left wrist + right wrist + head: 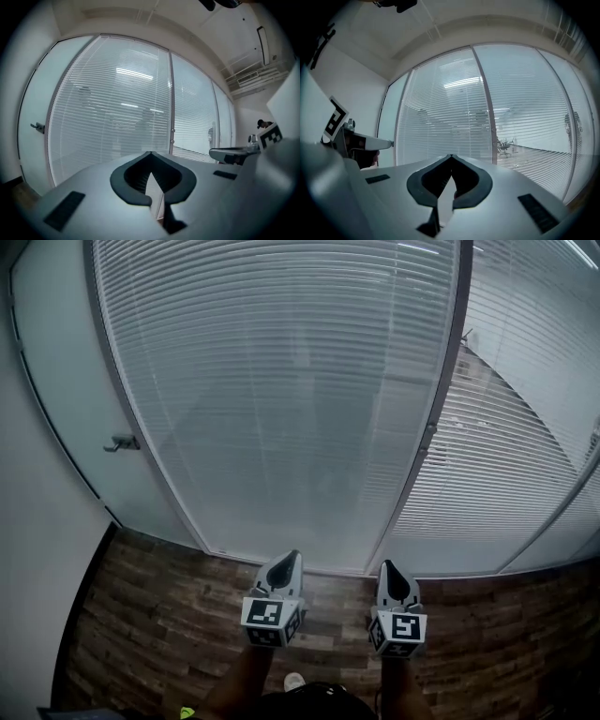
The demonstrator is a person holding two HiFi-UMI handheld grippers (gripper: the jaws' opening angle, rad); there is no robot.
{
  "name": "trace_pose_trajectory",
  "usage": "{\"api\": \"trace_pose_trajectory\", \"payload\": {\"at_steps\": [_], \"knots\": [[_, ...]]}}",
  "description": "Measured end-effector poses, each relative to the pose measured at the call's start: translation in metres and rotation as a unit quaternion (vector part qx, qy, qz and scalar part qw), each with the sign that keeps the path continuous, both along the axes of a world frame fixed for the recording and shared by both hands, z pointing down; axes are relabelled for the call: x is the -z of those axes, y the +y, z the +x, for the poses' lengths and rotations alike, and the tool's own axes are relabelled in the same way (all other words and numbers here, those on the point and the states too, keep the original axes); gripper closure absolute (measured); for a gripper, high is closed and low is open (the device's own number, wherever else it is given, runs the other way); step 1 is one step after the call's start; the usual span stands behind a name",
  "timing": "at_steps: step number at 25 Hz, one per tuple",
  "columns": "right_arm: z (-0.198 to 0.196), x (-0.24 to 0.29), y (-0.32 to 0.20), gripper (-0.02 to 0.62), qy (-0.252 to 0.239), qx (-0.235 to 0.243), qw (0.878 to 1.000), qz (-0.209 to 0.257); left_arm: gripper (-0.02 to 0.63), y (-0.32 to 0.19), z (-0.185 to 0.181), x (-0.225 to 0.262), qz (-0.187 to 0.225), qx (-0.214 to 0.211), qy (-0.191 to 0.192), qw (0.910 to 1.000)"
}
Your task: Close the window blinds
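Left tool (289, 561), right tool (388, 568) side by side before window blinds (281, 381).
Jaws of each closed tip to tip, nothing gripped.

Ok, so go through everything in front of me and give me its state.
Middle blind: lowered, nearly shut, hazy.
Right blind: lowered, partly open, see-through.
Glass door: shut.
Left tool: shut, empty.
Right tool: shut, empty.

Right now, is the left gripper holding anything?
No, the left gripper is shut, its tips touching with nothing between them.
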State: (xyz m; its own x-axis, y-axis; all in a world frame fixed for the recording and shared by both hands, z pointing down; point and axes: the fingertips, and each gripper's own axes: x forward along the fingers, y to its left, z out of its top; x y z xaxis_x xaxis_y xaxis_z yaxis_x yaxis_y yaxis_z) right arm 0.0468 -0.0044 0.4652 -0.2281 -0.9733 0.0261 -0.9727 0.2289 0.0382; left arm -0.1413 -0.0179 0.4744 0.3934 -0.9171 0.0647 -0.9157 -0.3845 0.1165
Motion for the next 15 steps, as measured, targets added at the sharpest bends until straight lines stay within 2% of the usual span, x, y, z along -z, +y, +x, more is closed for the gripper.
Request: {"api": "trace_pose_trajectory", "payload": {"at_steps": [6,15], "knots": [[0.014,0.006,0.009,0.594,0.006,-0.018,1.000,-0.001,0.611,0.010,0.011,0.004,-0.001,0.004,-0.003,1.0000],[0.018,0.010,0.018,0.594,0.004,-0.004,1.000,-0.003,0.611,0.023,0.024,0.008,0.002,0.003,-0.003,1.0000]]}}
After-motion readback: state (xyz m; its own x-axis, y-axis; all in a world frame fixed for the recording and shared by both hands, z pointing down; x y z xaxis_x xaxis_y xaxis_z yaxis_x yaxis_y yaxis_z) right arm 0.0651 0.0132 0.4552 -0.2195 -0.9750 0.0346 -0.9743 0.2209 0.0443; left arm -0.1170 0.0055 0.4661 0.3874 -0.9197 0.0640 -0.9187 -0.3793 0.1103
